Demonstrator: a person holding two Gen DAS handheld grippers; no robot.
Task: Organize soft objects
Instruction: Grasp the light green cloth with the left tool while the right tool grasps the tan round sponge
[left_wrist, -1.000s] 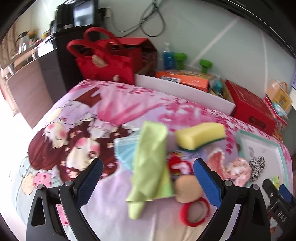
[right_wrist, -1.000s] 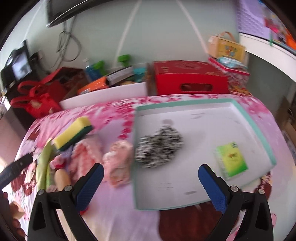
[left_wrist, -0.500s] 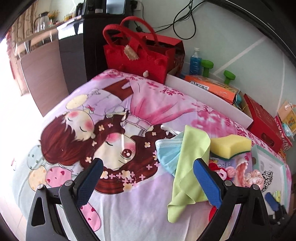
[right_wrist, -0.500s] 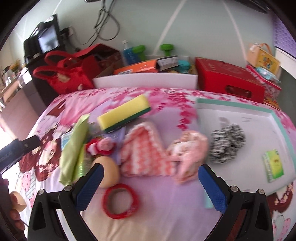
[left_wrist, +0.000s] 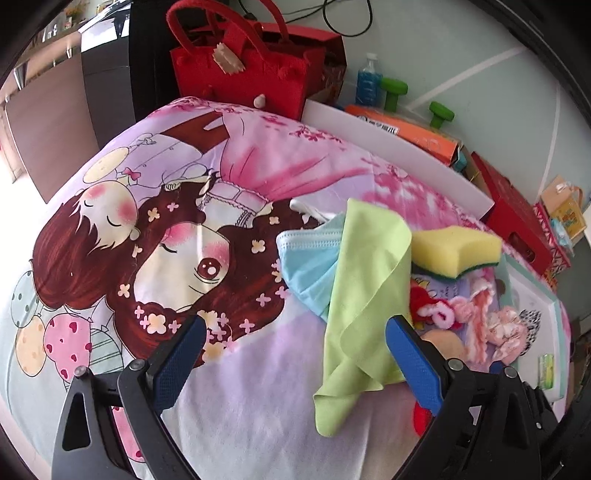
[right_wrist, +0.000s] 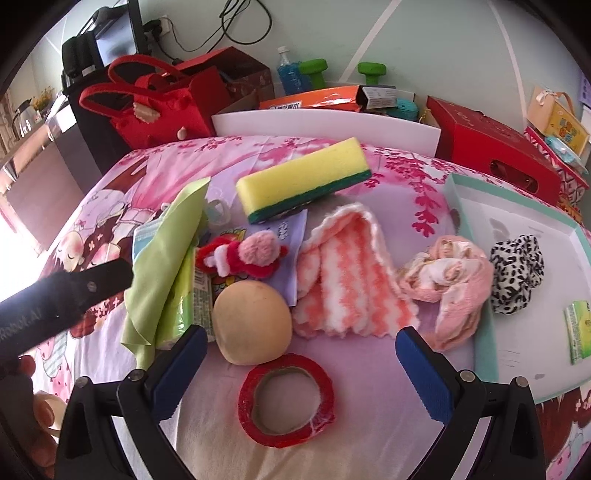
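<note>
- The right gripper (right_wrist: 297, 363) hangs with its jaws spread wide and empty over the pile of soft items on the cartoon-print bedspread (right_wrist: 369, 424), having swung left off the teal-rimmed tray (right_wrist: 467, 206), which a second ago lay squarely beneath it
- Just ahead of its fingers sit a roll of red tape (right_wrist: 286, 400) and a beige foam ball (right_wrist: 253, 321); past them lie a pink-and-white striped cloth (right_wrist: 347, 277), a red-and-pink plush toy (right_wrist: 245, 258) and a yellow sponge (right_wrist: 303, 186)
- Off its right finger a crumpled pink cloth (right_wrist: 450, 284) rests against the tray's near-left rim, with the black-and-white spotted scrunchie (right_wrist: 517, 275) and a green tissue pack (right_wrist: 580, 330) already inside
- The left gripper (left_wrist: 293, 356) is likewise open and holding nothing, and has drifted back and left, so that the green cloth (left_wrist: 364, 291) that sat between its fingers now lies by its right finger, draped over a blue face mask (left_wrist: 308, 266)
- The shift suggests that sorting is only starting: two items are in the tray, most are still out, and the right tool looks lined up for its next pick from the pile
</note>
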